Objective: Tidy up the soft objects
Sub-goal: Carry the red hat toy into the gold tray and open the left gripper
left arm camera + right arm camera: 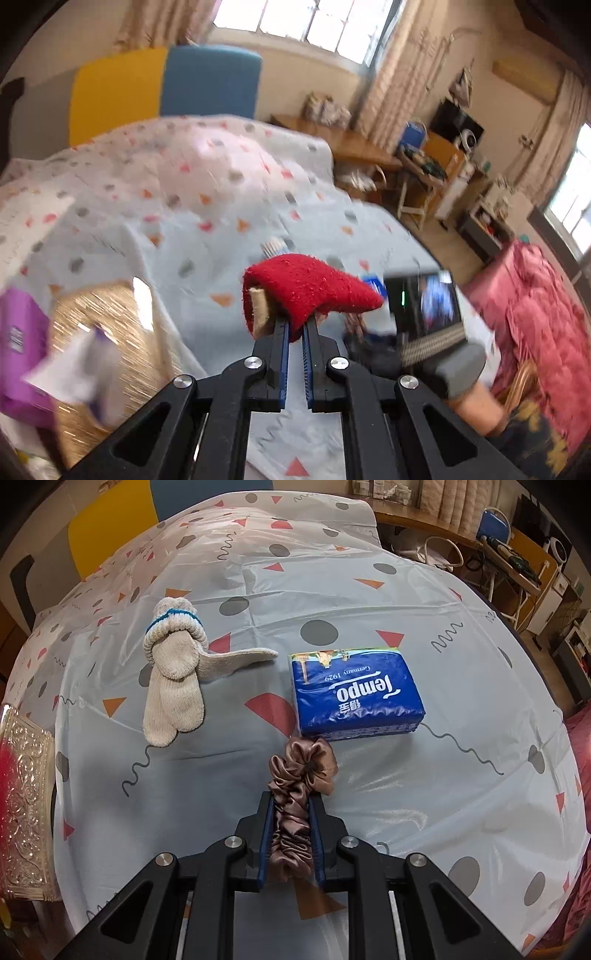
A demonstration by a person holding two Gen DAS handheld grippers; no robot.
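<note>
While the right gripper [291, 808] points steeply down at the surface [406, 794], its jaws are clenched on a brown satin scrunchie [295, 794], whose free loop bulges past the fingertips. Just beyond the scrunchie lies a blue tissue pack [354, 694], flat, near the middle of the surface. Left of the pack, a rolled pair of beige gloves [173, 664] lies apart from it. An embossed metallic tray [26, 805] sits at the left edge. The left gripper [295, 325] is clamped on a red cloth item [310, 291], raised clear above the surface [221, 229]; a tan tab shows at the cloth's left end. That view is blurred.
</note>
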